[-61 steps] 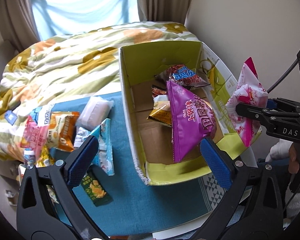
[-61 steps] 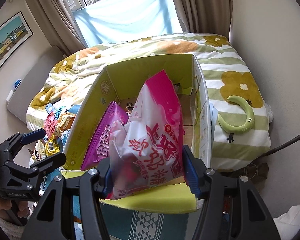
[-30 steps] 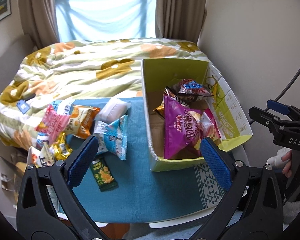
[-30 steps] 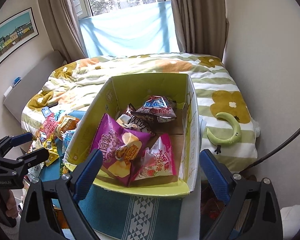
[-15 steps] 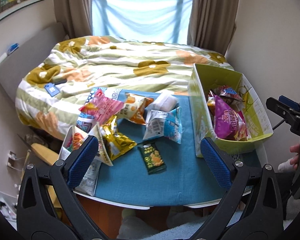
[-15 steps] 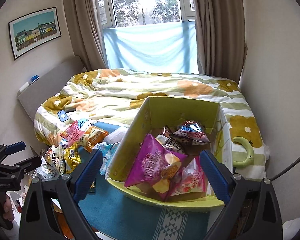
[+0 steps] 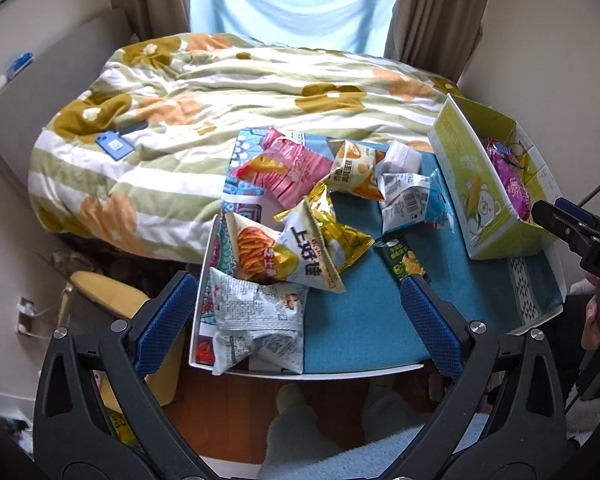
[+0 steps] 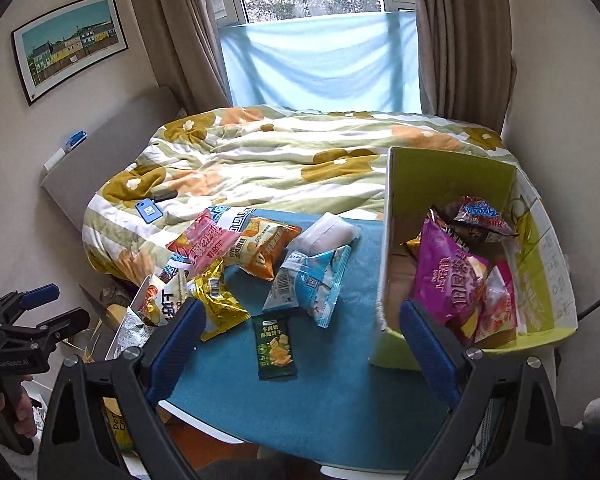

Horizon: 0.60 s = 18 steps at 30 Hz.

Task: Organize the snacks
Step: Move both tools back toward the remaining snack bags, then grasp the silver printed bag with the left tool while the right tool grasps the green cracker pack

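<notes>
Snacks lie in two groups: a few bags already sit inside the yellow-green cardboard box (image 8: 452, 184), among them a purple bag (image 8: 446, 276) and a pink one (image 8: 496, 304), while most remain loose on the blue table mat (image 8: 340, 380). By my reckoning the job is under half done. The left gripper (image 7: 300, 320) hangs spread wide and empty, with a silver-white bag (image 7: 256, 316) lying between and just beyond its fingers and a chip bag (image 7: 284, 252) a little farther ahead. The right gripper (image 8: 300, 344) is likewise wide apart and holds nothing; a small dark green packet (image 8: 274, 346) lies straight ahead between its fingers, a light blue bag (image 8: 312, 284) just beyond that, and the box to the right of its right finger. The silver-white bag overhangs the table's near edge close to the left finger, so a nudge could tip it off. Bare mat lies ahead of the right fingers, leaving room to come down on the green packet; the box's tall near wall must be cleared on the way in.
</notes>
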Available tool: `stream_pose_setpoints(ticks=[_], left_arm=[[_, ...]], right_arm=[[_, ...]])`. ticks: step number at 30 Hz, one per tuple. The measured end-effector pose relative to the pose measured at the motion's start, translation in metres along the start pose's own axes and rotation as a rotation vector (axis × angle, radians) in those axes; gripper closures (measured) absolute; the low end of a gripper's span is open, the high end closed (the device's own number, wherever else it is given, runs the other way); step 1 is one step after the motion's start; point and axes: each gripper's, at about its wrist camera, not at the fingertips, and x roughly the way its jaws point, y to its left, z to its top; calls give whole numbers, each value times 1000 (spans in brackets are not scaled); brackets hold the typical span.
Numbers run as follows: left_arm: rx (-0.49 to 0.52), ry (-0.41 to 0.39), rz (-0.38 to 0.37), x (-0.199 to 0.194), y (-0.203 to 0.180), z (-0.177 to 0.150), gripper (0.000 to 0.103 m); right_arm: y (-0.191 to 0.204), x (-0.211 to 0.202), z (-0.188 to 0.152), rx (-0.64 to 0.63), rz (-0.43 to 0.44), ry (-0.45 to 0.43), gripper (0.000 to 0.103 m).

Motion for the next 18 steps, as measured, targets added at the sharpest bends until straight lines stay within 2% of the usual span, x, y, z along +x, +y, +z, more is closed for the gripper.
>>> stream_pose_setpoints(ticks=[7, 13, 18], left_arm=[[50, 120, -80, 46, 44, -18, 2], [29, 220, -137, 94, 53, -38, 2], [8, 265, -133, 126, 53, -49, 2]], right_arm=[[41, 30, -21, 58, -67, 38, 7], [62, 59, -42, 55, -96, 120, 7], [63, 92, -58, 23, -113, 184, 7]])
